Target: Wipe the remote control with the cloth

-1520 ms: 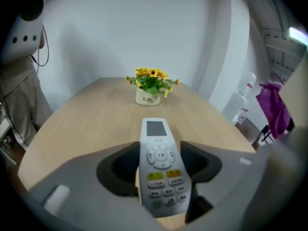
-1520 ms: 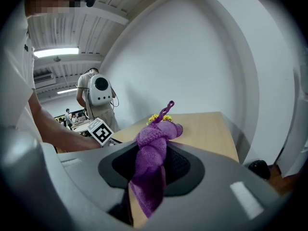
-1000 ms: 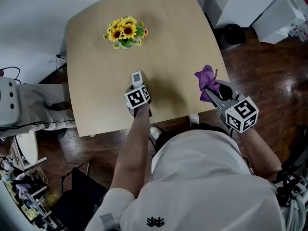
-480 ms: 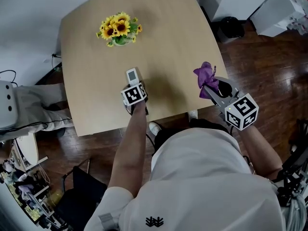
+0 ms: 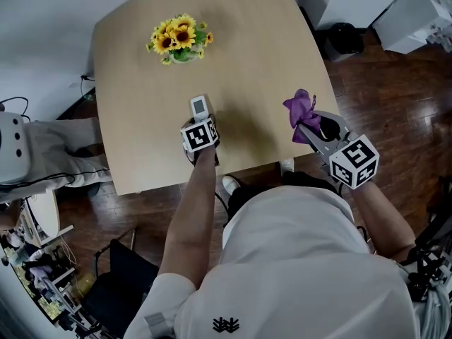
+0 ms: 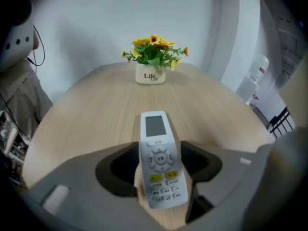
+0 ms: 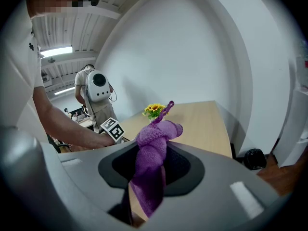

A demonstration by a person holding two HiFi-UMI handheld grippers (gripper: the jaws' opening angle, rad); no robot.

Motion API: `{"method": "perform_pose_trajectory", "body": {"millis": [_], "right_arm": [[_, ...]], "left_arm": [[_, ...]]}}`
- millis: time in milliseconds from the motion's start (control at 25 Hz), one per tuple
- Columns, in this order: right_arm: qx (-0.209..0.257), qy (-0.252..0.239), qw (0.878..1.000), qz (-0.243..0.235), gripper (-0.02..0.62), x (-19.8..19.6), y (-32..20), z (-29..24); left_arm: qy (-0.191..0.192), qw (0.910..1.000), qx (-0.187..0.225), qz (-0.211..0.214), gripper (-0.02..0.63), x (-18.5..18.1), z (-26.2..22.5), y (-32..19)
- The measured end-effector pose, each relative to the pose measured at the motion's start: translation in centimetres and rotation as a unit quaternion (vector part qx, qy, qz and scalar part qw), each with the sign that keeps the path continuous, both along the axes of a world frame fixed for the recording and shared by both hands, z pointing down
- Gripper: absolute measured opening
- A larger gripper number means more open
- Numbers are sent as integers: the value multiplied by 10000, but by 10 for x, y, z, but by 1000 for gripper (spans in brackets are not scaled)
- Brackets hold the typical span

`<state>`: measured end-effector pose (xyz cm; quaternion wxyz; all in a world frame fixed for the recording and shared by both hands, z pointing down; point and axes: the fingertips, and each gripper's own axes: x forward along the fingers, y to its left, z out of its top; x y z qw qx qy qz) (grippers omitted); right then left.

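The 1 container on the table (image 5: 141, 119) is a white pot (image 6: 150, 74) printed "Life", standing toward the far side. It holds a bunch of yellow sunflowers (image 6: 154, 49) with green leaves; the blooms crowd together too closely to count. On the dark floor beyond the table's far right corner sits 1 black bin (image 5: 342, 46). What is in it cannot be made out.

The remote control (image 6: 161, 165), white with a grey screen and 2 yellow buttons, sits lengthwise between the jaws of the left gripper (image 6: 160, 150). Its screen end points away toward the pot and reaches out past the jaw tips. The jaws stand about halfway apart, and their dark pads lie against the remote's 2 long sides, so it is clamped there. This is over the near middle of the table. Whether the remote's far end rests on the wood I cannot tell.

The right gripper (image 7: 151, 160) is well to the right of the remote, at the table's near right edge. Its jaws are pinched on the purple cloth (image 7: 153, 148). The cloth is bunched: a knot of it bulges out beyond the tips and a tail hangs down beneath.

Count: 1 remote control, 1 cloth, 1 pot, 1 bin, 1 table, 2 grippers.
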<state>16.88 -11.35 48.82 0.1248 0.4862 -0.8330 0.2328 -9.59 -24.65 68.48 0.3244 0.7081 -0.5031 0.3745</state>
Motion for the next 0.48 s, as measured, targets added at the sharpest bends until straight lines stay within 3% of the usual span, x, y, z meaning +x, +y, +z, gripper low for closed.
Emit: {"method": "perform_pose_trajectory", "body": {"millis": [160,360,480], "right_arm": [[69,-88,9999,2,127,-5,-6,2],[158,-189,9997,-89,127,-1,-7,-2],[240,-119,9994,-201,127,2,-2,-3]], "left_arm": [[-71,9998,177,19,290,-12,-14,1],[-476,9971,597,81,290,-26,-54,15],[-434,9954,841,142,290,-28,-74,36]]}}
